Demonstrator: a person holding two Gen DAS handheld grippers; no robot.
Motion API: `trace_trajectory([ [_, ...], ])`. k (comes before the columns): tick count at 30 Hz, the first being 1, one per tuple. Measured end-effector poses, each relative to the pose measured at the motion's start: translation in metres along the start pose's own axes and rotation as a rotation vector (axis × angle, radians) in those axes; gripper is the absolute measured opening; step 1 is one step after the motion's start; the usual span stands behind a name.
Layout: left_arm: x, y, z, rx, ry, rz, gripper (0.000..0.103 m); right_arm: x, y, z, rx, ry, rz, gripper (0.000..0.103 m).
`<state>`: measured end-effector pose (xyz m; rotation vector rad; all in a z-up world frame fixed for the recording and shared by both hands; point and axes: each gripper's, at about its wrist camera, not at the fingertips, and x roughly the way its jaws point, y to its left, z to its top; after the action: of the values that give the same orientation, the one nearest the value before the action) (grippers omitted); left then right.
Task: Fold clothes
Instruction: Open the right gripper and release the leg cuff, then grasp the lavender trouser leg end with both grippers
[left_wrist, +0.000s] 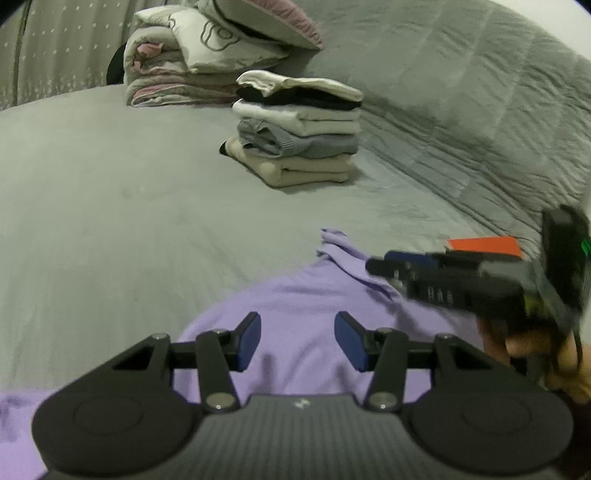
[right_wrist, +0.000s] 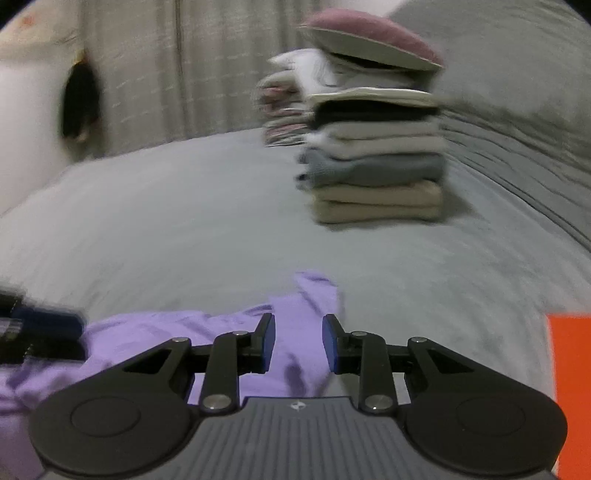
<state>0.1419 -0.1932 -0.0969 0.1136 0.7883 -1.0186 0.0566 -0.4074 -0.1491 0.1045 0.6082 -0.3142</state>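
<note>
A lilac garment (left_wrist: 295, 306) lies spread on the grey bed cover (left_wrist: 129, 206), one narrow end rumpled toward the far side (right_wrist: 314, 288). My left gripper (left_wrist: 297, 341) hovers just over the garment's middle, open, nothing between its blue pads. My right gripper (right_wrist: 298, 343) hangs open above the garment's rumpled end; in the left wrist view the right gripper (left_wrist: 391, 264) shows from the side at the right, held by a hand (left_wrist: 532, 343), and looks blurred. A stack of folded clothes (left_wrist: 299, 129) stands farther back on the bed, and the same stack (right_wrist: 376, 155) fills the right wrist view's upper right.
Behind the stack lies a pile of folded bedding (left_wrist: 192, 62) with a pillow on top. A quilted grey blanket (left_wrist: 480, 92) rises at the right. An orange object (right_wrist: 570, 387) sits at the right edge. A curtain (right_wrist: 166, 74) hangs behind the bed.
</note>
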Motion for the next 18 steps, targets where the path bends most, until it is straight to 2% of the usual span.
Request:
trace_trajectory([
  [7,0.036,0.004,0.025,-0.023,0.057,0.011,0.046,0.033,0.021,-0.002,-0.201,0.009,0.003,0.028],
  [9,0.048,0.004,0.029,-0.022,0.076,0.010,0.046,0.036,0.013,-0.002,-0.166,0.003,-0.013,0.025],
  [10,0.054,0.003,0.031,-0.020,0.086,0.009,0.046,0.038,0.009,-0.001,-0.149,0.000,-0.021,0.015],
  [12,0.067,0.003,0.036,-0.017,0.101,0.006,0.046,0.040,0.000,0.000,-0.113,-0.007,-0.036,0.003],
  [16,0.092,-0.002,0.044,-0.013,0.133,-0.017,0.046,0.031,-0.031,0.003,0.056,-0.028,-0.077,0.003],
  [18,0.104,-0.007,0.048,0.001,0.146,-0.032,0.046,0.026,-0.050,0.000,0.167,-0.026,-0.064,0.003],
])
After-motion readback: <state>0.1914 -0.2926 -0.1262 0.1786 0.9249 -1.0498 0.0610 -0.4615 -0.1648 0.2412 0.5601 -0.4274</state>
